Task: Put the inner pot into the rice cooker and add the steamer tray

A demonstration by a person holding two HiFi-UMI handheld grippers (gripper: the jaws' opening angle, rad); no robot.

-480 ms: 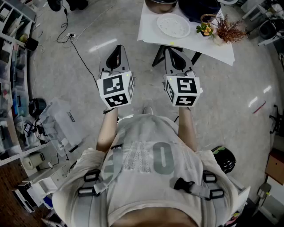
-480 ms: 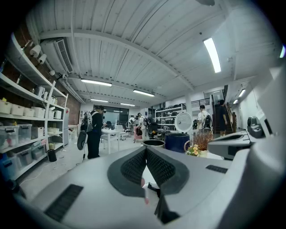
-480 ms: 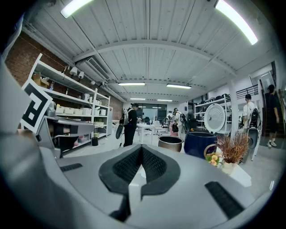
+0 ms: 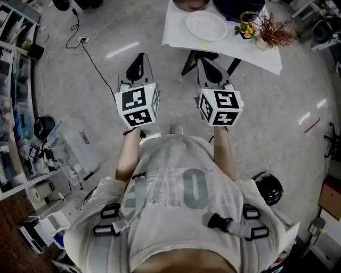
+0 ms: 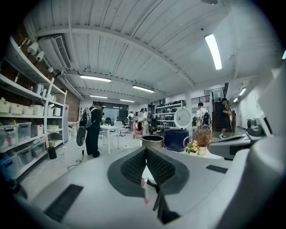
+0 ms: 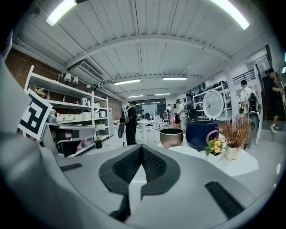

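Head view: the person is standing back from a white-clothed table (image 4: 250, 53) and holding both tools out level in front of the chest. The left gripper (image 4: 138, 63) and the right gripper (image 4: 206, 66) are both pointing toward the table, well short of it and carrying nothing. On the cloth, the white perforated steamer tray (image 4: 206, 25) is lying flat. Beyond it the inner pot (image 4: 189, 4) and the dark rice cooker (image 4: 234, 7) are being cut off by the frame edge, so I am judging them partly from the other views. A small flower pot (image 4: 245, 32) and a vase of dried sprigs (image 4: 273, 33) are sitting to the right of the tray.

Left gripper view: the left gripper (image 5: 146, 150) is showing its ribbed pads pressed fully together with nothing between them. The metal inner pot (image 5: 153, 141) is standing on the table just left of the blue rice cooker (image 5: 177, 139), whose white lid (image 5: 183, 118) is standing open.

Right gripper view: the right gripper (image 6: 141, 148) is likewise closed tight and empty. The inner pot (image 6: 171, 137) is sitting beside the rice cooker (image 6: 200, 133), not yet inside it, with the flower pot (image 6: 215, 147) and the vase (image 6: 233, 142) in front of the cooker.

Risks from here: both sets of jaws are needing to open before reaching the pot, or they may shove it along the cloth. A grip on the smooth rim could slip or tilt the pot against the cooker wall. The right arm may also sweep into the vase or flowers standing close by.
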